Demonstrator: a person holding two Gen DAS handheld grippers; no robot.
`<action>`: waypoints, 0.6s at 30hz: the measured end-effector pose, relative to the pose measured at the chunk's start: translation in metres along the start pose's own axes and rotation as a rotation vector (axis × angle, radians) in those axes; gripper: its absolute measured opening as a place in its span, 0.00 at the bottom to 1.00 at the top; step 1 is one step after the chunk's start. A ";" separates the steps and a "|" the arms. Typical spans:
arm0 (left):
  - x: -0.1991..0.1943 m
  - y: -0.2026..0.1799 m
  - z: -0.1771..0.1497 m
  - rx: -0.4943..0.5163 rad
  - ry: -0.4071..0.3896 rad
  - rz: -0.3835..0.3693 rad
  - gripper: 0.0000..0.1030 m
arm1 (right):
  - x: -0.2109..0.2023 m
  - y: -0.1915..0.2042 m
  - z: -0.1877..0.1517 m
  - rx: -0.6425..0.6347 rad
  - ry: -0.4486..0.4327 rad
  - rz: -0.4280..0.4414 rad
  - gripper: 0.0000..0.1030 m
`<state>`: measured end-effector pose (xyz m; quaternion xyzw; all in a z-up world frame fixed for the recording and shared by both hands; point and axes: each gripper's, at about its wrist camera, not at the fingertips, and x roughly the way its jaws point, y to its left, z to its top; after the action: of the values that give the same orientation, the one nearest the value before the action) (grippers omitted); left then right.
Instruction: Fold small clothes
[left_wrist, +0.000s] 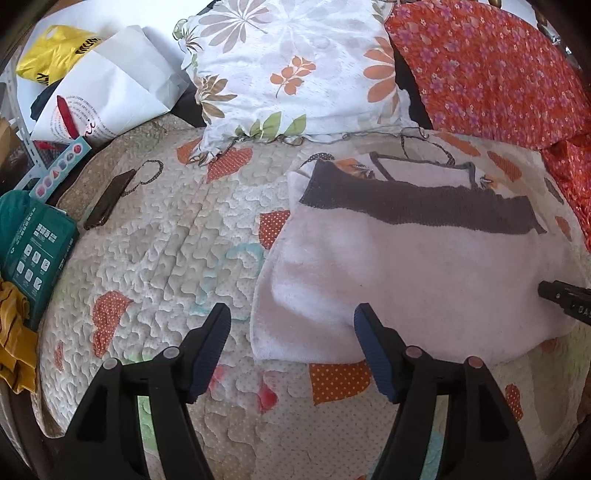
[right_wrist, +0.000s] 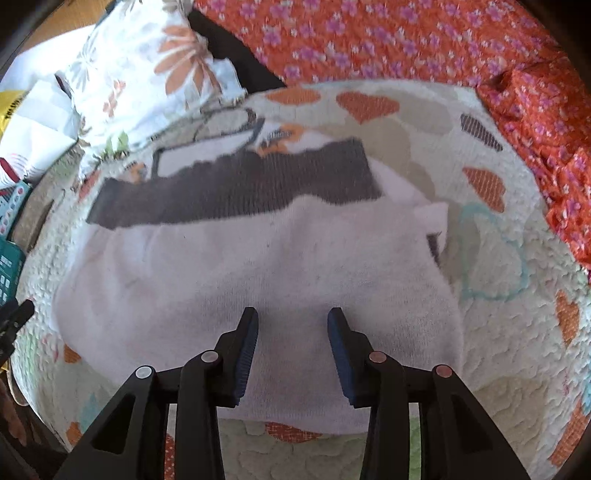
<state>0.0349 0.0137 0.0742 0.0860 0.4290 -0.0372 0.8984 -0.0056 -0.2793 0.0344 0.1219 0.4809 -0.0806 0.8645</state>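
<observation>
The white garment with a dark grey band lies right of centre on the quilt. The left gripper gapes wide at its lower-left edge; the right gripper hangs parted, empty, above it. Print on the yellow bag, upper left, and the teal box, at left, is too small to read.

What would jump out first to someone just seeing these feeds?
The white garment with its dark grey band, spread on the heart-patterned quilt, fills the middle. Both the left gripper and the right gripper are open at its near edge. The orange floral fabric blazes behind.
</observation>
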 end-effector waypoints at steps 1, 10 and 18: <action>0.001 0.000 0.000 0.001 0.002 0.001 0.66 | 0.001 0.001 -0.001 -0.005 0.000 -0.003 0.48; 0.008 -0.001 -0.002 0.000 0.026 0.003 0.67 | 0.007 0.017 -0.004 -0.083 0.000 -0.037 0.64; 0.012 -0.002 -0.004 0.008 0.040 0.010 0.67 | 0.011 0.022 -0.007 -0.113 -0.007 -0.053 0.72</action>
<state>0.0389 0.0127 0.0620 0.0924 0.4461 -0.0329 0.8896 0.0005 -0.2561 0.0248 0.0598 0.4847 -0.0767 0.8692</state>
